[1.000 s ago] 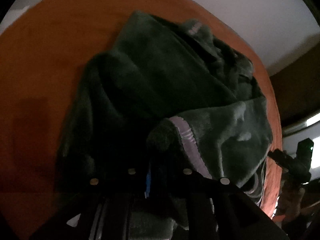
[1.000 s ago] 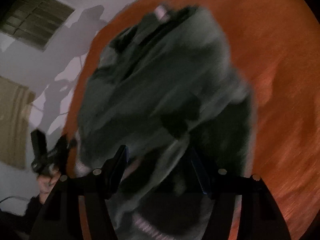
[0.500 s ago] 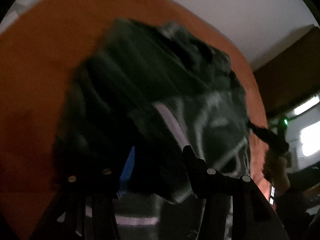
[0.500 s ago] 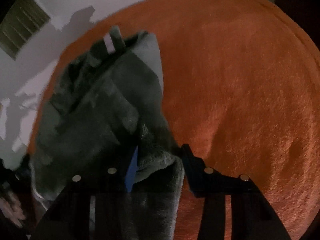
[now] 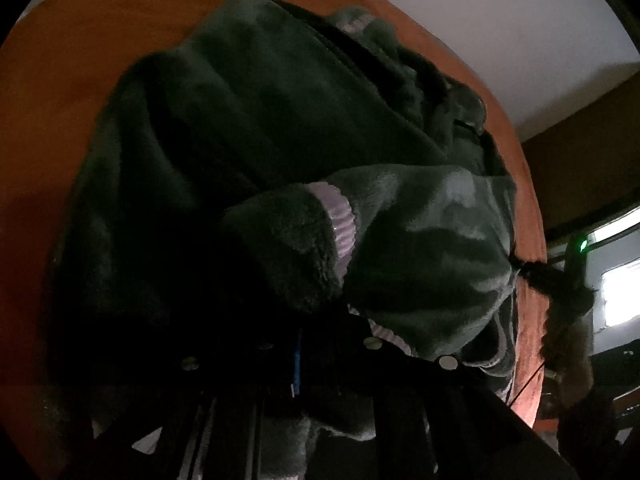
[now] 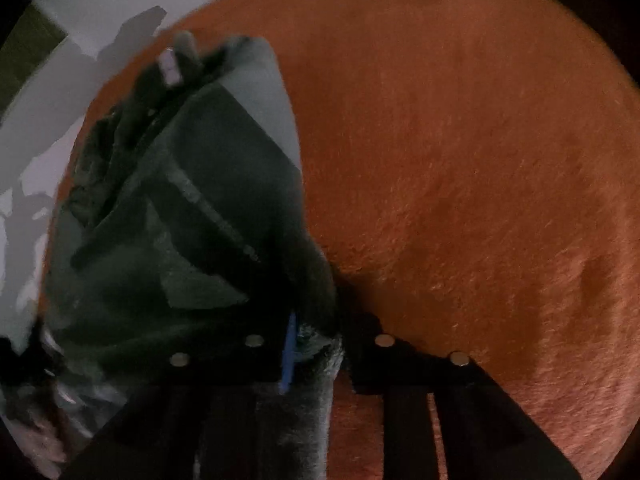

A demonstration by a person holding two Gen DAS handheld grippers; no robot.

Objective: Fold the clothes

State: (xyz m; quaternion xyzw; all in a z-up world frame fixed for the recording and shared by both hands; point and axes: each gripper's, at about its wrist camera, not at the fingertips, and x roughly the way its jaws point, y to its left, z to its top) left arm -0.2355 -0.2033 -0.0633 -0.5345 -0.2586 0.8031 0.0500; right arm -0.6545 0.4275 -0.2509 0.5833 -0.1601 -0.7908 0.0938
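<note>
A dark green fleece jacket [image 5: 280, 128] with lilac ribbed cuffs [image 5: 340, 232] lies crumpled on an orange plush surface [image 5: 52, 92]. My left gripper [image 5: 332, 360] sits at the jacket's near edge. Its jaws are closing, with bunched fleece filling the gap between them. In the right wrist view the same jacket [image 6: 192, 208] fills the left half. My right gripper [image 6: 322, 356] is at its right-hand edge, jaws closing with a fold of fleece pinched between the blue pad and the other finger. The left wrist view also shows the right gripper [image 5: 576, 276] at the far right, held in a person's hand [image 5: 568, 344].
The orange surface [image 6: 460, 160] stretches wide to the right of the jacket. A pale wall [image 5: 500, 20] runs behind it, with a dark wooden panel [image 5: 580, 172] and a bright window [image 5: 620, 292] at the right.
My left gripper opened, shifted along the jacket, and closed on its near edge again. My right gripper came down from over the jacket to its right edge and narrowed its jaws on the fleece.
</note>
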